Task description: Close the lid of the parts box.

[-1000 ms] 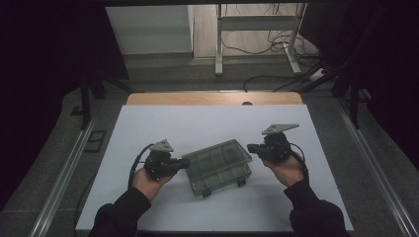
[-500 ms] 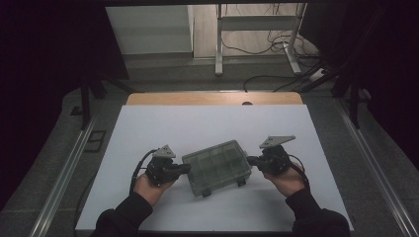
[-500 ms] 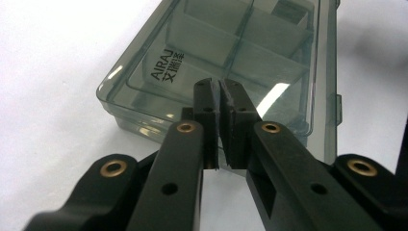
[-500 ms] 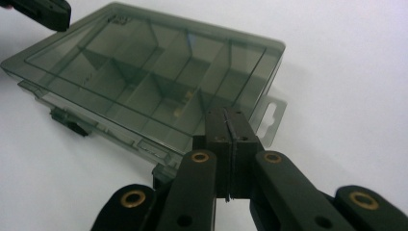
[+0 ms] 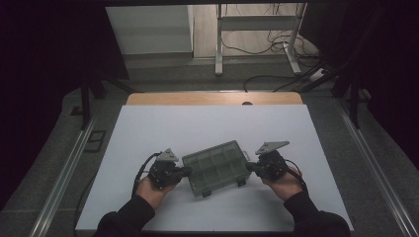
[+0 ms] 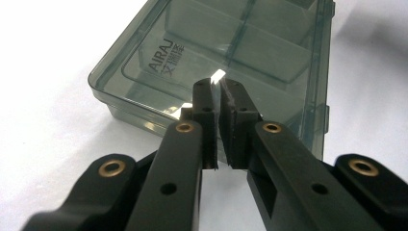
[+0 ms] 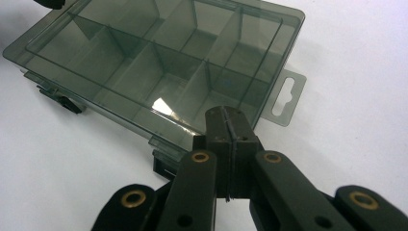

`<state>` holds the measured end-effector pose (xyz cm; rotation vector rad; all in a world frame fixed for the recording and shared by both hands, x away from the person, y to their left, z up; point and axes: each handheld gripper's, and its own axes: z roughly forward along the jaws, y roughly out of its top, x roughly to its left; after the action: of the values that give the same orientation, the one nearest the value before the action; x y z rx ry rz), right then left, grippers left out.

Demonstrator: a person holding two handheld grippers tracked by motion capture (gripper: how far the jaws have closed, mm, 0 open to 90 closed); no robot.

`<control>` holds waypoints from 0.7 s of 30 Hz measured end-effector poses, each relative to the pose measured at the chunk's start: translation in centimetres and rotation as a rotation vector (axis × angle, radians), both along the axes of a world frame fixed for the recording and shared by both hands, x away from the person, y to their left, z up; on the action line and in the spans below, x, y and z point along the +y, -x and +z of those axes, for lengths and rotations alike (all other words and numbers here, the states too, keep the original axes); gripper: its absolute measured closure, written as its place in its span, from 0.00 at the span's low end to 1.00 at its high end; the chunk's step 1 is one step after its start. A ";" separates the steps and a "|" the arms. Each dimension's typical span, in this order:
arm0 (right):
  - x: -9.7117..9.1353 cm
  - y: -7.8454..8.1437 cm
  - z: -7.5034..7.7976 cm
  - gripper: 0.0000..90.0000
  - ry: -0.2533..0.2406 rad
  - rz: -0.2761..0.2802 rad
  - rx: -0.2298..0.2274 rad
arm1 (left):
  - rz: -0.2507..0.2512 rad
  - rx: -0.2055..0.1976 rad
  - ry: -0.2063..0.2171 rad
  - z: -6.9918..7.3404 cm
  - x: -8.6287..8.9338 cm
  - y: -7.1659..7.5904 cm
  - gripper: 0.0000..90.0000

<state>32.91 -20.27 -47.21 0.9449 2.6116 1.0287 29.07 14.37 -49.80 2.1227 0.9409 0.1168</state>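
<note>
Smoky plastic box (image 5: 216, 167), probably light, stiff and slippery, is best pushed at its ends by both closed, empty grippers.

Smoke-grey see-through plastic organizer box (image 5: 216, 167) lies flat on the white table, lid closed, rotated a bit so its long axis runs skewed to the table edge, far-right corner highest in the high view. Inside I see divider walls splitting it into rectangular compartments, looks like two rows; all compartments look empty. Lid has raised "AIRAJ" lettering (image 6: 161, 56) near one corner. One short end carries a clear hang tab with a slot (image 7: 287, 96). Two dark latches (image 7: 67, 102) sit along the long side nearest me. It sits in the near half of the table, roughly centred.
</note>
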 end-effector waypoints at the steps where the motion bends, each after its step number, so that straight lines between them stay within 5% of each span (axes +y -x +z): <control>1: 0.0 0.0 -0.1 0.99 0.002 0.001 0.003 | 0.002 0.003 0.001 0.0 0.0 0.0 0.95; 10: 0.0 0.0 -0.3 0.99 0.008 0.003 0.005 | -0.008 -0.011 0.014 0.3 -0.3 0.9 0.95; 16: 0.1 0.0 -0.3 0.99 0.010 0.002 0.005 | -0.017 -0.019 0.043 0.6 -0.8 2.8 0.94; 21: 0.1 0.0 -0.3 0.99 0.010 0.008 0.004 | -0.038 -0.023 0.017 0.3 -1.8 4.3 0.94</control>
<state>32.88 -20.17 -47.51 0.9361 2.6235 1.0150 24.73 12.55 -49.54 2.1184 0.8843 0.1133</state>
